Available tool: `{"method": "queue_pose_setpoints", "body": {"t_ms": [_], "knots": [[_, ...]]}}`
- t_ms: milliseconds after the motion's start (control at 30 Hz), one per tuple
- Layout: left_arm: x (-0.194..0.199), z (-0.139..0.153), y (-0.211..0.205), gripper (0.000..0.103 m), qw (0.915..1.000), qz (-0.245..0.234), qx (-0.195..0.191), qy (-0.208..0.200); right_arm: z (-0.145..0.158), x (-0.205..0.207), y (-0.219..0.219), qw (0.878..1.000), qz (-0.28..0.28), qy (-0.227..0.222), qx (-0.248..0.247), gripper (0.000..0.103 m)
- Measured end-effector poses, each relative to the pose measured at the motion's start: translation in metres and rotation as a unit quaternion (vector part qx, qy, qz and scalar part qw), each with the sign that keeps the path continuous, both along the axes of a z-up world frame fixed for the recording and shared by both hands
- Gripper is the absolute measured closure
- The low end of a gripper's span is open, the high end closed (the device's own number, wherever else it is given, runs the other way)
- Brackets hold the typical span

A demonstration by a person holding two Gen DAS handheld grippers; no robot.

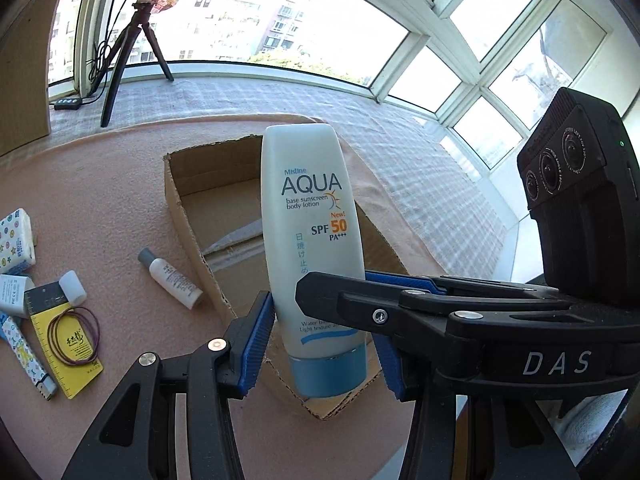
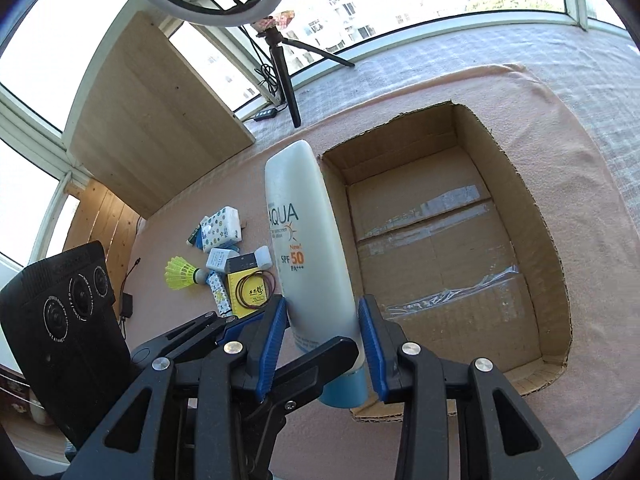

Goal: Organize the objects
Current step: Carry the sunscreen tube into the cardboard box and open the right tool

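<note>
A white sunscreen tube (image 1: 312, 216) with a blue cap hangs cap-down over the near corner of an open cardboard box (image 1: 176, 200). My left gripper (image 1: 322, 354) is shut on its lower part, with the blue pads (image 1: 256, 340) against the tube's narrow edges. Reaching in from the right, my right gripper (image 1: 336, 284) clamps the same tube across its front and back faces. In the right wrist view the tube (image 2: 308, 240) stands between that gripper's (image 2: 324, 344) pads (image 2: 372, 344), left of the box (image 2: 532, 216). Only tape strips show on the box floor.
Left of the box on the pink cloth (image 1: 100, 184) lie a small white bottle (image 1: 170, 278), a tissue pack (image 1: 14, 240), a yellow card with rubber bands (image 1: 70, 340) and a yellow shuttlecock (image 2: 182, 272). A ring-light tripod (image 1: 132, 52) and a wooden board (image 2: 152, 120) stand by the windows.
</note>
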State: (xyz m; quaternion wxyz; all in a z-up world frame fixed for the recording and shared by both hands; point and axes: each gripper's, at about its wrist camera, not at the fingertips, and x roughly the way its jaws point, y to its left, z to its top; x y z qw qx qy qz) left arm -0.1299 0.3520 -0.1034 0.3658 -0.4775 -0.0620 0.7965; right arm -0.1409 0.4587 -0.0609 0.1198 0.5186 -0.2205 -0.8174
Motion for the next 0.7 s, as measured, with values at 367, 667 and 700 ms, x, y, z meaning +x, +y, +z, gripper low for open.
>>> {"method": "queue_pose_setpoints", "body": {"t_ms": [367, 667, 700], "knots": [[0.003, -0.009, 0.029, 0.033, 0.9988, -0.021, -0.045, 0.001, -0.005, 0.004, 0.028, 0.999, -0.006, 0.019, 0.031, 0.050], [0.003, -0.006, -0.006, 0.029, 0.9980, 0.008, -0.062, 0.015, 0.014, 0.016, 0.028, 0.992, -0.037, 0.096, 0.076, 0.035], [0.003, -0.005, -0.012, 0.029, 0.9978, 0.013, -0.064, 0.015, 0.013, 0.018, 0.028, 0.992, -0.040, 0.100, 0.073, 0.035]]}}
